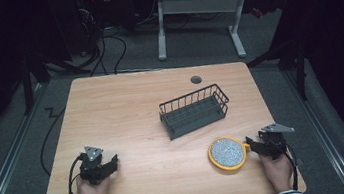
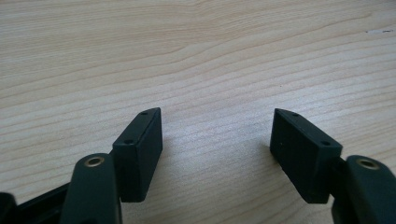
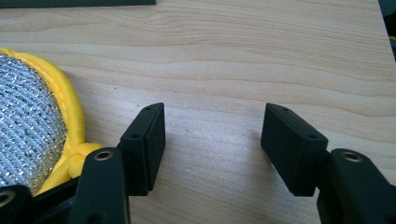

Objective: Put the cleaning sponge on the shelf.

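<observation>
Looking down from the high view, I take the wire basket (image 1: 194, 110) as my landmark: it sits near the middle of the counter (image 1: 125, 103), holds nothing that I can see, and has bare wood on all sides. Nearer me and to the right of the basket lies the round scrubber (image 1: 227, 153), silver mesh with a yellow rim, flat on the wood and well inside the counter's near edge. My right gripper (image 1: 251, 146) rests just right of the scrubber, close to the counter's right edge, its tips at the yellow rim. My left gripper (image 1: 112, 164) sits far to the basket's near left, with a wide open stretch of counter between the two.

From the left gripper view, my fingers (image 2: 140, 149) stand apart, released, with plain wood grain between them and ahead.

From the right gripper view, the fingers (image 3: 145, 144) are spread wide and hold nothing; bare wood lies between them. The scrubber (image 3: 28, 126) lies left of the left finger, its yellow loop beside that finger's base; I cannot tell whether they touch.
</observation>
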`<state>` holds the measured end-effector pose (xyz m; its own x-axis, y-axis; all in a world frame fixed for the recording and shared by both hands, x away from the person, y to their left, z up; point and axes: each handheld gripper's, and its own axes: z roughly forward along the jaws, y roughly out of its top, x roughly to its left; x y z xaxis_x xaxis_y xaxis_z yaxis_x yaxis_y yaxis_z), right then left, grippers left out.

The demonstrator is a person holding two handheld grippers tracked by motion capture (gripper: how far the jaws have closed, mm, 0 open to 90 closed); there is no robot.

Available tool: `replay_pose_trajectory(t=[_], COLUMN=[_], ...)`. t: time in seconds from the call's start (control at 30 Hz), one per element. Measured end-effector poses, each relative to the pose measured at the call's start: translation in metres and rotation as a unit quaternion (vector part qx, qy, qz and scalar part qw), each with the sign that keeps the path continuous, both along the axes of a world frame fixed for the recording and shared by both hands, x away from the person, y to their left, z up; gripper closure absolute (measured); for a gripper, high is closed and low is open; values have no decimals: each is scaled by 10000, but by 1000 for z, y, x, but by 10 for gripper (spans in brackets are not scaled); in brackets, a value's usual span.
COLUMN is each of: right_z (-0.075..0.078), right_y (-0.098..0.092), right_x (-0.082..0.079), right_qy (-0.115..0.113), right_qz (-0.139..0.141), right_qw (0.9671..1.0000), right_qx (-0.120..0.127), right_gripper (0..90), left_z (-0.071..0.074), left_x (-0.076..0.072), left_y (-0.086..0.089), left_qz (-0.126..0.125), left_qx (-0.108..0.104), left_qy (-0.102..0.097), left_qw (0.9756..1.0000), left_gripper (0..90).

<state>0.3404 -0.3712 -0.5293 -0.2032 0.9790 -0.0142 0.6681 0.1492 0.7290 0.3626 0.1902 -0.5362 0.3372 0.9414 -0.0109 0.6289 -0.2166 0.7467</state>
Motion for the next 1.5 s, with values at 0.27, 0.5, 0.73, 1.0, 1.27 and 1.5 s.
replay_pose_trajectory(t=[0.27, 0.5, 0.73, 1.0, 1.27, 1.5], right_z=[0, 0, 0, 0, 0, 0], right_y=[0, 0, 0, 0, 0, 0], right_x=[0, 0, 0, 0, 0, 0], right_qy=[1, -4, -1, 2, 5, 7], right_qz=[-9, -15, -12, 1, 10, 15], right_qw=[10000, 10000, 10000, 10000, 10000, 10000], right_qx=[13, 8, 15, 11, 20, 12], right_gripper=[402, 401, 400, 391, 388, 383], left_z=[2, 11, 21, 38, 52, 65], left_x=[1, 3, 6, 12, 22, 35], left_y=[-1, -2, -9, -23, -41, -57], left_qz=[-139, -234, -366, -661, -893, -1118], left_qx=[-158, -562, -611, -719, -799, -878], left_qy=[93, 298, 293, 284, 296, 353], left_qw=[9997, 9977, 9970, 9948, 9924, 9892], left_gripper=[356, 341, 339, 349, 355, 346])
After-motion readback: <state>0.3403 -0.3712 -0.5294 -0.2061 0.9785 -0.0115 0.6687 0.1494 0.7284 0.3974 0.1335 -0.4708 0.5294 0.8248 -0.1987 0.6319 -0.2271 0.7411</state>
